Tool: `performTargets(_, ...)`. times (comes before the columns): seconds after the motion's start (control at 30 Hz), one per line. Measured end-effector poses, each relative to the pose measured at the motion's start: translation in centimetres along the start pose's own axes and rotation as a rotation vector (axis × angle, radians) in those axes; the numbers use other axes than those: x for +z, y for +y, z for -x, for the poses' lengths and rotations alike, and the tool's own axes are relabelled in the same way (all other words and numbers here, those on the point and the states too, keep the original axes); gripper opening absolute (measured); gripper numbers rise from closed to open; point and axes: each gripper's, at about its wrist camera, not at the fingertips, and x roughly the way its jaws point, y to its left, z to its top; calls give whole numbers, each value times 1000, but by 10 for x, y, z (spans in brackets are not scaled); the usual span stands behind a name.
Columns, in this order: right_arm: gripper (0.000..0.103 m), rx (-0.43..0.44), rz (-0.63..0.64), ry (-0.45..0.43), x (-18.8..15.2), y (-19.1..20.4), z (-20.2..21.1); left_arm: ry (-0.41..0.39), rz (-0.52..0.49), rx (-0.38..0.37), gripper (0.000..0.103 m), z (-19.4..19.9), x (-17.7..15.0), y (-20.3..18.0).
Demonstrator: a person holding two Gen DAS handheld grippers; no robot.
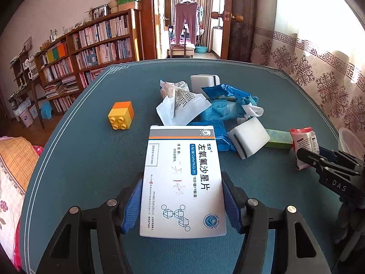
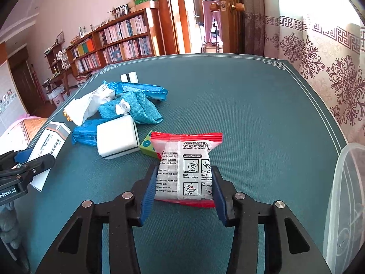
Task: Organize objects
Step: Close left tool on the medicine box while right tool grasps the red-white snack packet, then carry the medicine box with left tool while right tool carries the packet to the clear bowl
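While both tools tilt down over the green table (image 2: 251,105), the left gripper (image 1: 182,202) is clamped on a white medicine box (image 1: 182,182) printed in Chinese, "10" legible. The right gripper (image 2: 182,188) straddles a red-edged packet (image 2: 187,166) reading "Application guide", "Step 1"; whether its pads press it, I cannot tell. Beyond lie white sponges (image 2: 117,138) and blue wrappers (image 2: 141,90).
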Motion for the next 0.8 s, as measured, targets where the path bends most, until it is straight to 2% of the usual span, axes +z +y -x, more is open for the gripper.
performTargets(0.4, 46, 6, -11, -62, -9, -11, 50, -26, -75, -8, 66, 13, -1, -33)
performTargets(0.8, 46, -76, -76, -104, -23, -58, 98, -28, -145, -41, 66, 18, -2, -75)
